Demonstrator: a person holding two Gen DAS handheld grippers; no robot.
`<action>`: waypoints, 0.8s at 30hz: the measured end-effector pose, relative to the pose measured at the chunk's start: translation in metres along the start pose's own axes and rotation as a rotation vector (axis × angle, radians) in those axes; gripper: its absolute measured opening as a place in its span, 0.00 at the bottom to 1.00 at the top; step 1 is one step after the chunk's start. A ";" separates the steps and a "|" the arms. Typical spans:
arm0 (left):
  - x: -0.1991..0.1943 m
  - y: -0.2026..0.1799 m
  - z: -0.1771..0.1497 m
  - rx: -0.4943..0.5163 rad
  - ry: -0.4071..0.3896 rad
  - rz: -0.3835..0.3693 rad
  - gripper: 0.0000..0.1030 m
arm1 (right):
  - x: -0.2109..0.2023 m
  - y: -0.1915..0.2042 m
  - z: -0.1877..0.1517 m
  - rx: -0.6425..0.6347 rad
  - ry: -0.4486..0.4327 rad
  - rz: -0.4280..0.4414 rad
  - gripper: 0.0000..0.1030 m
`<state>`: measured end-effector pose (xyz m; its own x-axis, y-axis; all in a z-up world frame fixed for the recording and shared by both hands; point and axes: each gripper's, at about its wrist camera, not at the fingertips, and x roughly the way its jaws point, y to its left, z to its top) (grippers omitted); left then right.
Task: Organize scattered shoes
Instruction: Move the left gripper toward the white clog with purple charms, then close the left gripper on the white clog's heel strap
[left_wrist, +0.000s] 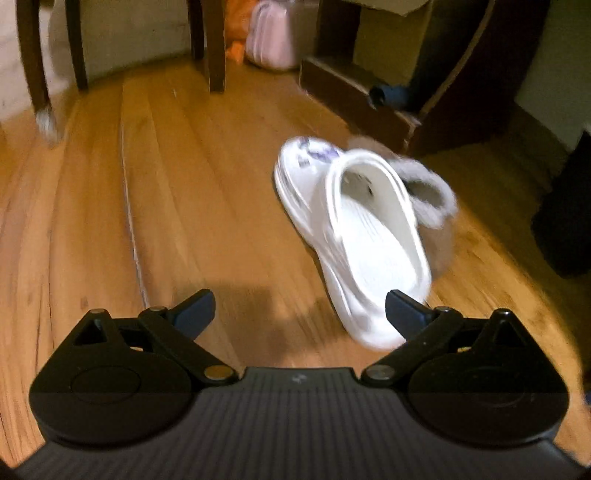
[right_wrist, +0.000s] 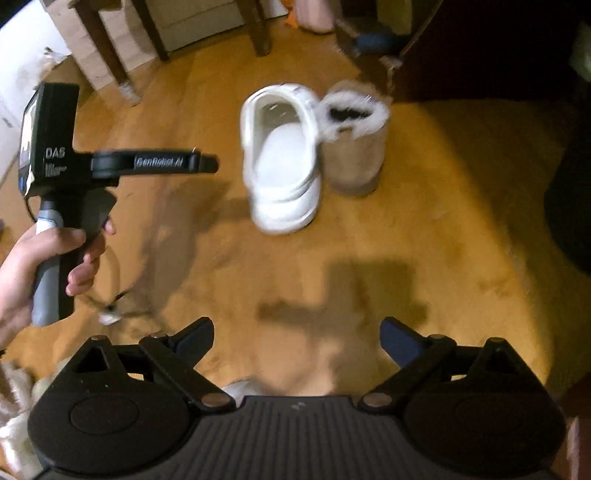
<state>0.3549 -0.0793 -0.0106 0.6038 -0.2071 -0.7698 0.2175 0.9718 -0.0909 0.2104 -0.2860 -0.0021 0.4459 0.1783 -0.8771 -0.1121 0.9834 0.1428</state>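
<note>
- Stretching across both views, the wooden floor (right_wrist: 424, 229) lies bare to the left and near side of the shoes, with open room there; the far edge is bounded by dark chair legs (left_wrist: 216, 48) on the left and a dark wooden furniture base (left_wrist: 354, 96) on the right.
- Beside the shoes on the right, floor runs open up to a dark object (left_wrist: 565, 221) at the right edge.
- White clog (right_wrist: 282, 158) rests on the floor at mid-scene, its long axis running near to far, heel toward the cameras and toe away.
- Tan fur-lined boot (right_wrist: 352, 147) stands upright just right of the clog, touching it, fleecy opening upward.
- Left claw (left_wrist: 299, 312) hovers spread and empty, its right fingertip just over the clog's heel in its own view; a hand (right_wrist: 26, 273) grips its handle.
- Right claw (right_wrist: 297, 338) hangs spread and empty, well nearer than the shoes.
</note>
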 end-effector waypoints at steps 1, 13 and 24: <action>0.005 -0.001 0.002 -0.001 0.011 0.001 0.98 | 0.002 -0.004 0.004 0.003 -0.003 0.002 0.95; 0.029 -0.017 0.028 0.051 -0.005 0.026 0.98 | 0.078 -0.003 0.043 0.056 -0.033 -0.058 0.95; 0.067 -0.012 0.055 0.056 0.100 -0.015 0.90 | 0.087 0.017 0.032 0.103 0.035 -0.134 0.95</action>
<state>0.4348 -0.1106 -0.0262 0.5210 -0.2063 -0.8282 0.2704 0.9603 -0.0691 0.2759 -0.2527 -0.0612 0.4198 0.0454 -0.9065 0.0389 0.9969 0.0679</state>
